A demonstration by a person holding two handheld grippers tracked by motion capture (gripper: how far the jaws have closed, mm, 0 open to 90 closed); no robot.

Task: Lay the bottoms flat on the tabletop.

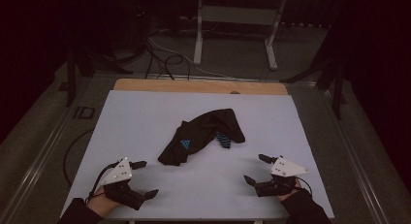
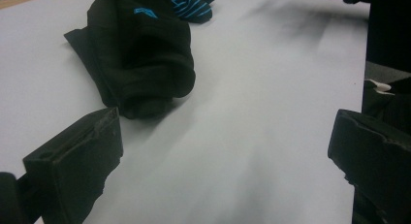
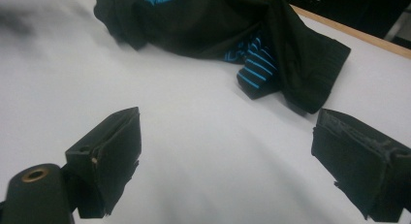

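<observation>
Lying crumpled — soft black socks point(image 1: 201, 135), blue-striped toe.

Black socks point(image 1: 201, 135) – soft matt knit cloth, one ribbed; bench point(image 1: 145, 122) – smooth matt white sheet, bare wood edge

Left gripper point(image 1: 144, 179) jaws wide, right gripper point(image 1: 258, 168) likewise

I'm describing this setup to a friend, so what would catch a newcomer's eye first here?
First, the crumpled black garment with blue stripes and a blue logo, lying mid-table on the white tabletop. Next, the two open grippers near the front edge: the left gripper and the right gripper, both empty and apart from the cloth.
</observation>
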